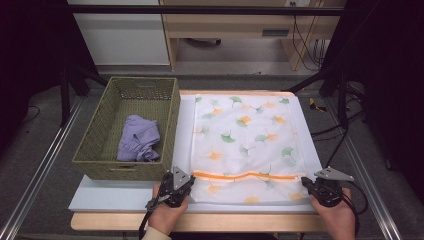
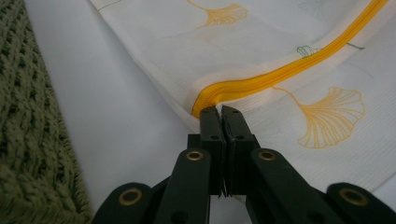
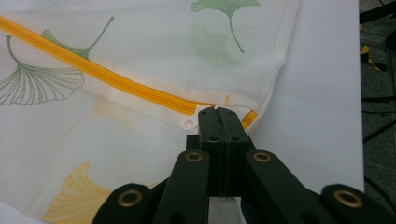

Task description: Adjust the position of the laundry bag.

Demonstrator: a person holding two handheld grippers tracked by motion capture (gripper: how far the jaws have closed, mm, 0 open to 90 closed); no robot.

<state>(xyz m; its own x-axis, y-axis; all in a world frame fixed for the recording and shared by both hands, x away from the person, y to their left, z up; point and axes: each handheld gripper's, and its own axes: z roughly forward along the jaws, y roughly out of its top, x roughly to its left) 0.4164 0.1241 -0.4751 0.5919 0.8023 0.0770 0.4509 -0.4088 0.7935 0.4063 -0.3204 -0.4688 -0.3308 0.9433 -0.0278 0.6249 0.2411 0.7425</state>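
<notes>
A white mesh bag (image 1: 247, 145) printed with ginkgo leaves was laid flat on the white board (image 1: 115, 196), just right of the basket (image 1: 100, 145), in which a purple cloth (image 1: 138, 139) was left. The left gripper (image 1: 186, 186) was closed at the left end of the orange zipper (image 1: 245, 175) (the jaws were pressed together on the bag's edge). The right gripper (image 1: 306, 183) was clamped shut at the zipper's right end, on the pull.
</notes>
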